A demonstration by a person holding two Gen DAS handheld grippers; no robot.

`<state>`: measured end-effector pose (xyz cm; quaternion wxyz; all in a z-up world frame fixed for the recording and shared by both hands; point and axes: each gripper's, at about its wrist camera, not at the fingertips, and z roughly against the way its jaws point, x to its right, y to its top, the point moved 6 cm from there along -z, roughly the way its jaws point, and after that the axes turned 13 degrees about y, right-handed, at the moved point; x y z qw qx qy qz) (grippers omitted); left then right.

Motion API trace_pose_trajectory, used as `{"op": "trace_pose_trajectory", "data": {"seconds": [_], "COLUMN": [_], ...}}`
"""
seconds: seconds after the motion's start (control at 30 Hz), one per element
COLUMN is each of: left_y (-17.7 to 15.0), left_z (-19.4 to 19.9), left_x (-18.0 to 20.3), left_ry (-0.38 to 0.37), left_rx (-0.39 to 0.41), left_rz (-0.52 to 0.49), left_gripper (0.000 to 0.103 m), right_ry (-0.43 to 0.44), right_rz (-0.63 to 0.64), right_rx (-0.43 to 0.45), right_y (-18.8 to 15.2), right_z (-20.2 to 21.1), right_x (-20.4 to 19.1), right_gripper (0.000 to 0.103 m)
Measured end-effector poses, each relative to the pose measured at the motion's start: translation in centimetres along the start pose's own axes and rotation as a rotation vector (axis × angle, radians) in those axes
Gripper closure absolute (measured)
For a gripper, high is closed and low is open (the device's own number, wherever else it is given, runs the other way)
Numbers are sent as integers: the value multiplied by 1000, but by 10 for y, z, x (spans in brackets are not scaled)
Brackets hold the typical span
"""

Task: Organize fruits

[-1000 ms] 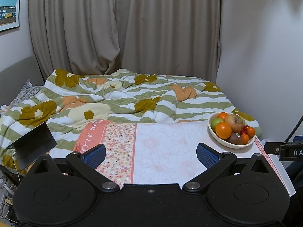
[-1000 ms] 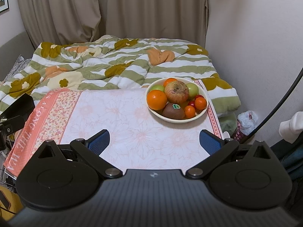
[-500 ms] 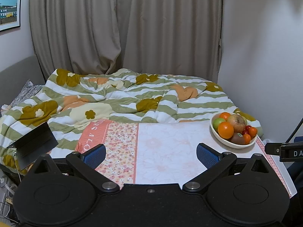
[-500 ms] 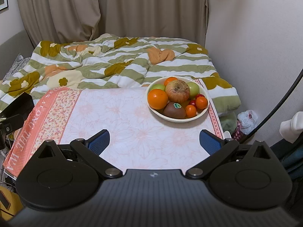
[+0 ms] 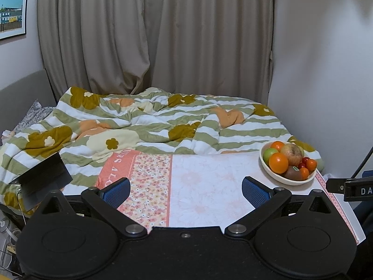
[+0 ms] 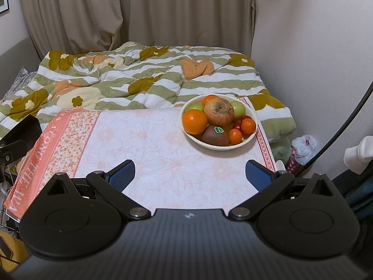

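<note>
A shallow cream ceramic bowl (image 6: 250, 137) sat at the far right corner of a table draped in a pale floral cloth with a salmon-pink printed band (image 6: 149, 154), its rim close to the cloth's right patterned border. Inside it, a large yellow-red streaked apple (image 6: 219, 112) stood at the centre of the heap, a big round orange (image 6: 194, 121) pressed against its left side, and a brown kiwi with a green sticker (image 6: 215, 135) lay at the near edge. Two green apples (image 6: 238, 110) flanked the far side, a smaller orange peeked out behind, two small tangerines (image 6: 248, 126) rested on the right, and red cherry tomatoes (image 6: 237, 125) were tucked between them. The right gripper (image 6: 190, 175) hovered over the near edge of the table, its blue-padded fingers spread wide and holding nothing, well apart from the bowl. The left gripper (image 5: 185, 190) hung over the near edge too, toward the pink band, its fingers likewise spread and empty. Beyond the far edge lay a rumpled green-and-white striped quilt with ochre flowers (image 5: 149, 126), backed by beige curtains (image 5: 153, 35)
</note>
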<state>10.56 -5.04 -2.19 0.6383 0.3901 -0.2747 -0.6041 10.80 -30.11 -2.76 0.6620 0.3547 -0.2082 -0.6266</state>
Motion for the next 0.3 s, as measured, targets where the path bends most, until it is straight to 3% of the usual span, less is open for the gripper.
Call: {"op": "trace_pose_trajectory", "data": {"seconds": [0.3], "left_y": [-4], "left_z": [1], "left_x": [-8], "left_ry": [-33], "left_rx": [-12], "left_rz": [8], "left_gripper": [0], "right_ry": [-13], "right_rz": [-7], "right_rx": [-2], "right_y": [-7], "right_z": [3], "right_x": [2], "right_gripper": [0]}}
